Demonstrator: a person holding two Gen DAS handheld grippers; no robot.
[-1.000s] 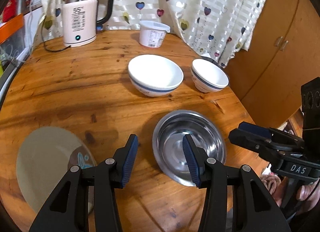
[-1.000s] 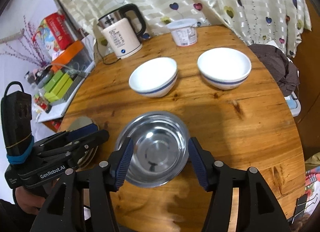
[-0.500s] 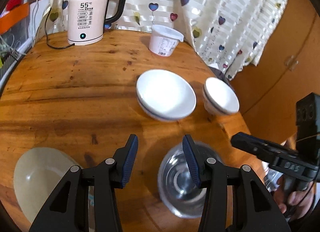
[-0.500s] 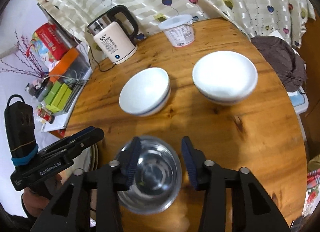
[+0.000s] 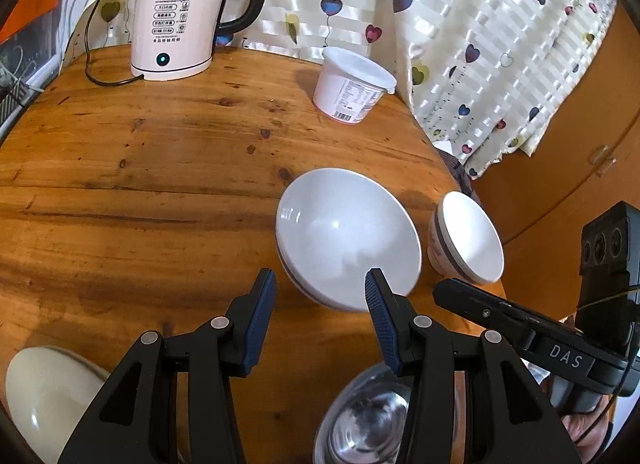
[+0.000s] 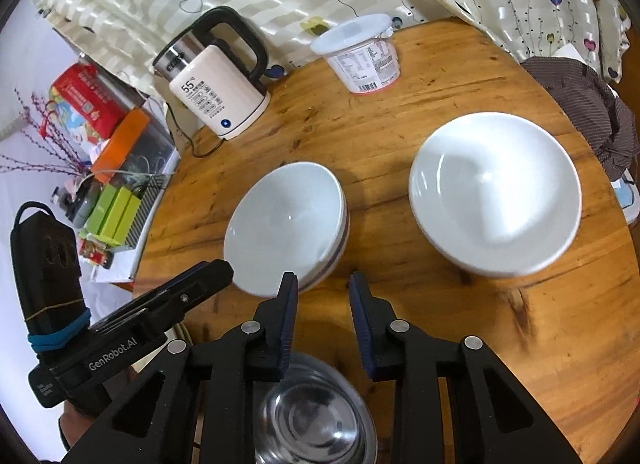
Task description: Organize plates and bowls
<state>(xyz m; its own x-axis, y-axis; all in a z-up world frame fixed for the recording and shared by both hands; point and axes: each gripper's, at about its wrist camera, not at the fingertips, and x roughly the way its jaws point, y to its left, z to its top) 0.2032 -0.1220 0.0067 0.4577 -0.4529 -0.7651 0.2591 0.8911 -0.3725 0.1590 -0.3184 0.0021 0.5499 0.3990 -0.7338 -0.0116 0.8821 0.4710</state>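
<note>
Two white bowls with a blue stripe stand side by side mid-table: the left bowl (image 5: 348,236) (image 6: 286,224) and the right bowl (image 5: 466,240) (image 6: 496,192). My left gripper (image 5: 320,300) hovers open just short of the left bowl, whose near rim shows between its fingertips. My right gripper (image 6: 324,304) hangs over bare wood between the two bowls, its jaws closing with nothing between them. A steel bowl (image 5: 368,416) (image 6: 316,416) lies near the table's front edge, partly hidden under both grippers. A cream plate (image 5: 40,396) sits at the front left.
An electric kettle (image 5: 180,12) (image 6: 216,92) and a white lidded tub (image 5: 352,84) (image 6: 364,56) stand at the back of the round wooden table (image 5: 140,184). A curtain hangs behind. Boxes crowd a shelf (image 6: 112,184) to the left; dark cloth (image 6: 592,104) lies to the right.
Both grippers have moved forward over the table, past the steel bowl and closer to the white bowls. The right gripper's jaws have narrowed a good deal. The left jaws kept their width.
</note>
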